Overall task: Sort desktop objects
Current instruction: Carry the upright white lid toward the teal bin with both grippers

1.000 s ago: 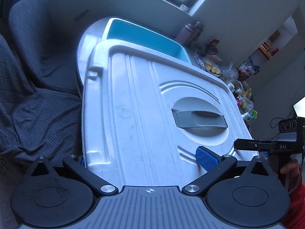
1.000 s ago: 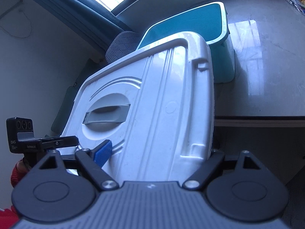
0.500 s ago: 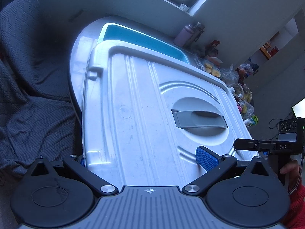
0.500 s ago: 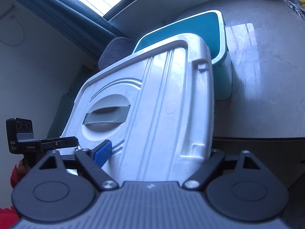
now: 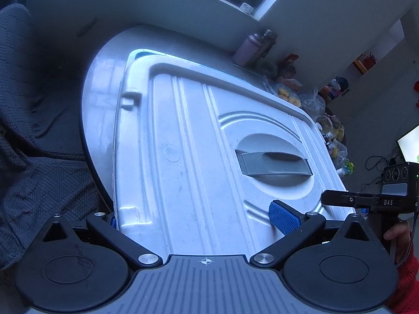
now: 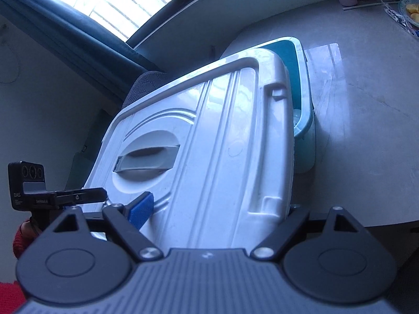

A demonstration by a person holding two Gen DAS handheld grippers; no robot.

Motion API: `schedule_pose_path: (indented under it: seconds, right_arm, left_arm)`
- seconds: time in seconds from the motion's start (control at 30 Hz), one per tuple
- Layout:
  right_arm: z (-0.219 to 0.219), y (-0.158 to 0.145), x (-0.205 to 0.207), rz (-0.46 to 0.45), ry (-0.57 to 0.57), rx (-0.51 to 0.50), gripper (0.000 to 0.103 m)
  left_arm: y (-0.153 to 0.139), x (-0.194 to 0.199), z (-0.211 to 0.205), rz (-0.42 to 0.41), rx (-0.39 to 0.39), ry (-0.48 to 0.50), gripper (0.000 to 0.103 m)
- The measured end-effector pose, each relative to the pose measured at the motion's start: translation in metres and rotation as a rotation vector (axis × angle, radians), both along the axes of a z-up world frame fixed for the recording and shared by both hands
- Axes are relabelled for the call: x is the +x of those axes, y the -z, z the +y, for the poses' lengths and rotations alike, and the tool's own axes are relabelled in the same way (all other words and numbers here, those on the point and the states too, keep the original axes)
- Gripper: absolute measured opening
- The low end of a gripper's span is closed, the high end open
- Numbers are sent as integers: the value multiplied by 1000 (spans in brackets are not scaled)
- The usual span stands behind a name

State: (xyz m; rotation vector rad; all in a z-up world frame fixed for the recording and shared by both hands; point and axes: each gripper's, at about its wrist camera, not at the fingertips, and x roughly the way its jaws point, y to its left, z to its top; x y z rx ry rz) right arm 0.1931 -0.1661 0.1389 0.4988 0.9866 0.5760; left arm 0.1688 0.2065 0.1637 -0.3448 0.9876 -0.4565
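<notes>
A big white plastic lid (image 5: pixel 199 157) with a grey handle (image 5: pixel 272 162) fills both views, also in the right wrist view (image 6: pixel 217 151). My left gripper (image 5: pixel 193 217) is shut on its near edge, one blue pad (image 5: pixel 284 218) on top. My right gripper (image 6: pixel 214 210) is shut on the same edge, blue pad (image 6: pixel 140 210) on top. The lid tilts over a teal storage box (image 6: pixel 305 120) on the pale table (image 6: pixel 353 104). In the left wrist view only a thin strip of the box rim (image 5: pixel 141 52) shows.
A grey upholstered chair (image 5: pixel 31 136) stands left of the table. A purple bottle (image 5: pixel 251 48) and bagged snacks (image 5: pixel 314 104) crowd the far table end. A plate of yellow food (image 6: pixel 411 7) sits at far right. Window and dark curtain (image 6: pixel 65 39) are behind.
Both grippers have carried the lid forward and over the teal box, which is now almost wholly covered. The grips on the lid have not changed.
</notes>
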Motion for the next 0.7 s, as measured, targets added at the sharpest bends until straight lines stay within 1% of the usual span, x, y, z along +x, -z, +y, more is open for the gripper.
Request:
schedule_pose_path:
  seconds: [0.3,0.7]
  right_arm:
    - [12,3,22,-13,29,2,87]
    - [4,-2,52,-14,46,-10,87]
  left_arm:
    - [-1,33,9,-11,7,15,103]
    - [-3,77,4,-15,-6,28,103]
